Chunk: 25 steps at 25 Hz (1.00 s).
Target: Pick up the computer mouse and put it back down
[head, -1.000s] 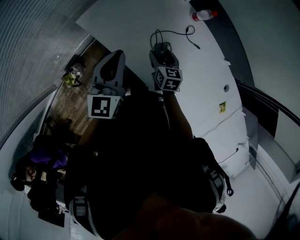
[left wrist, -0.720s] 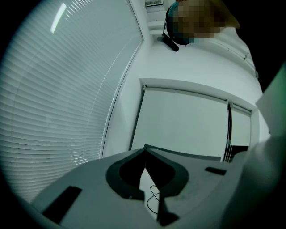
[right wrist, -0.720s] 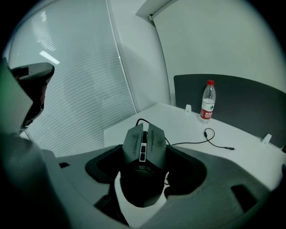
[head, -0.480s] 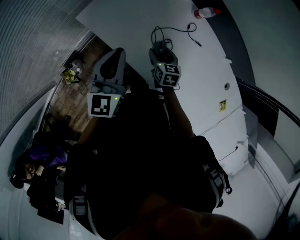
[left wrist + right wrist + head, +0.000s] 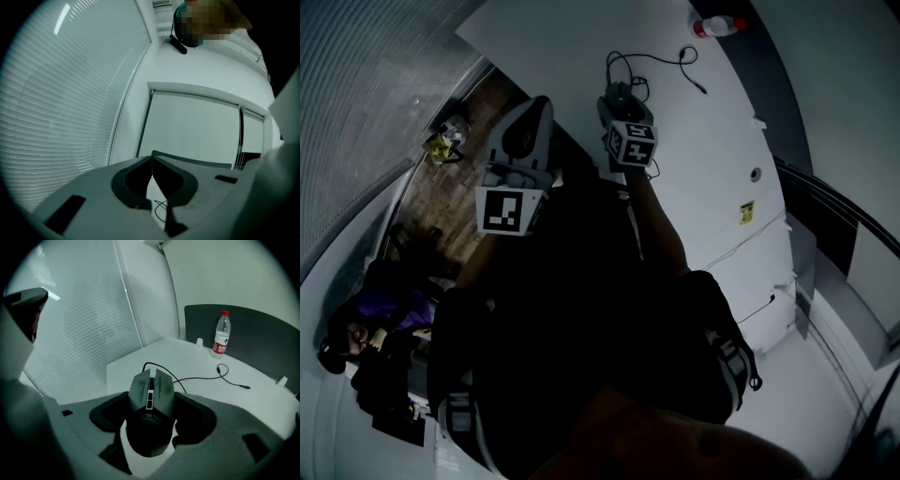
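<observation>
A dark wired computer mouse point(image 5: 151, 390) sits between the jaws of my right gripper point(image 5: 151, 405), which is shut on its sides. The mouse's front points at the white table point(image 5: 140, 359), and its black cable point(image 5: 197, 378) trails off across the tabletop. In the head view the mouse point(image 5: 622, 96) shows just beyond the right gripper's marker cube point(image 5: 633, 142), over the table's near edge. My left gripper point(image 5: 152, 161) is shut with nothing in it and aims up at a white wall. In the head view it hangs left of the table point(image 5: 534, 108).
A clear water bottle point(image 5: 221, 333) with a red cap stands at the table's far side against a dark panel point(image 5: 262, 329). White blinds point(image 5: 61, 103) run along the left. Wooden floor point(image 5: 450, 211) lies to the left of the table, with dark clutter lower left.
The right gripper has shifted slightly farther over the table with the mouse in it, and its marker cube has turned a little. The left gripper has barely moved.
</observation>
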Tool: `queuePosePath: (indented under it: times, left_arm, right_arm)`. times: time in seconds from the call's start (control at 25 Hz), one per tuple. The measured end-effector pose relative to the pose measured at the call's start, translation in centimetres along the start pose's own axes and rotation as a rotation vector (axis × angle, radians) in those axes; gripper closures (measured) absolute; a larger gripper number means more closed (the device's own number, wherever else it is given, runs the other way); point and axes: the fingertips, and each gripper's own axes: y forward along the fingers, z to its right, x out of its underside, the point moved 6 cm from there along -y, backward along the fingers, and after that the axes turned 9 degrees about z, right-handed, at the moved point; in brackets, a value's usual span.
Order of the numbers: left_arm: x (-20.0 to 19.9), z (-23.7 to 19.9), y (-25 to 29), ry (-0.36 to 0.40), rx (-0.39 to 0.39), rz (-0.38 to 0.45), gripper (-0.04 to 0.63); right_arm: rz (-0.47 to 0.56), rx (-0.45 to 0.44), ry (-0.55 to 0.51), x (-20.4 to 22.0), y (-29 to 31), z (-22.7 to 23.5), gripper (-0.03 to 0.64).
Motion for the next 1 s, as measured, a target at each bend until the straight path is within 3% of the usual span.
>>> queuePosePath:
  times: [1.0]
  left_arm:
    - [1.0, -1.1, -0.9, -0.016, -0.025, -0.029, 0.588]
  right_arm:
    - [-0.203, -0.005, -0.049, 5.9, 4.4, 0.1, 0.322]
